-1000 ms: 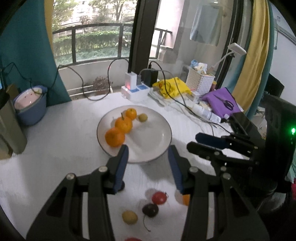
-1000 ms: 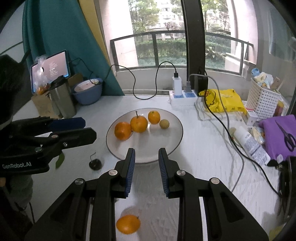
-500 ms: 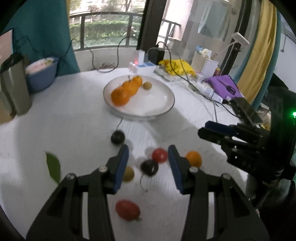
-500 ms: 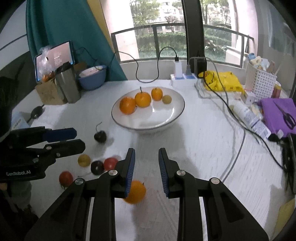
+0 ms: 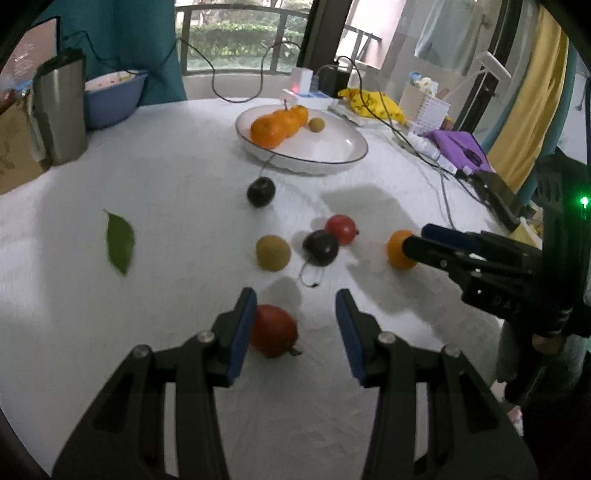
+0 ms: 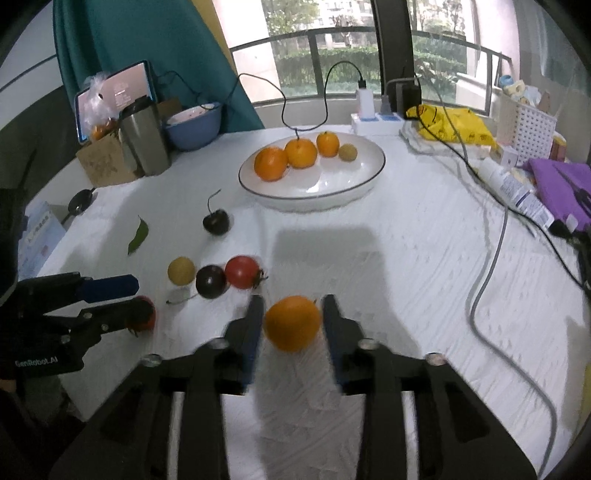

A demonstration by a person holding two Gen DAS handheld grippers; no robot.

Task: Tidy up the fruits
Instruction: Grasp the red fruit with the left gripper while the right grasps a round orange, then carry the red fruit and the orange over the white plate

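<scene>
Plate [image 6: 369, 177]: three oranges, one yellow fruit; six fruits outside.

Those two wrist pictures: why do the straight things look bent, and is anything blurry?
Both views are fisheye, so the balcony railing bows and the corners go black. In the right wrist view the orange between the right gripper is smeared. In the left wrist view the green leaf is soft. Daylight enters from the window behind; soft shadows lie on the table.
</scene>
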